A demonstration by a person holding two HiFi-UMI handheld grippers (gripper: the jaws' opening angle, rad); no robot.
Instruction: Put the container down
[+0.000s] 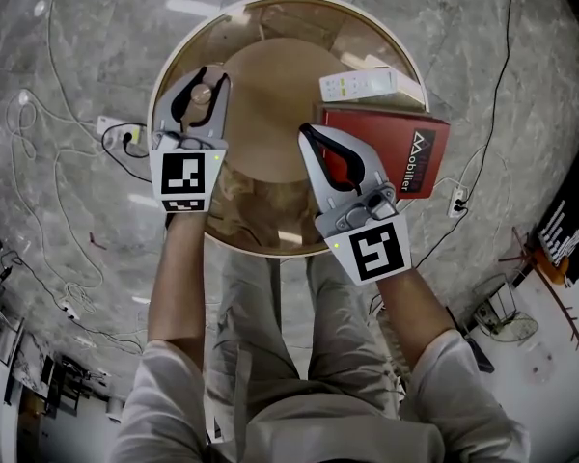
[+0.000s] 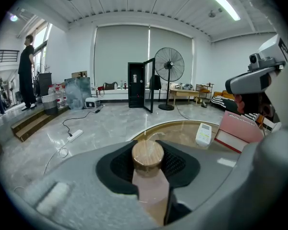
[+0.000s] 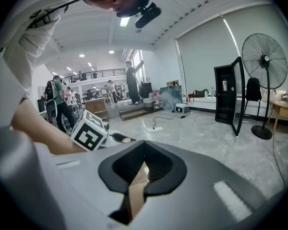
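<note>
Container in left gripper near table's left rim; box opposite

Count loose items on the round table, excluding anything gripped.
2: a white remote at the far right rim, and a red box beside it, nearer the person. Part of the tabletop is covered, so more may be hidden.

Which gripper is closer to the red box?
Right. The right gripper sits over the red box's left end in the head view. The left gripper is across the round table from it, fingers shut on the wooden-lidded container.
</note>
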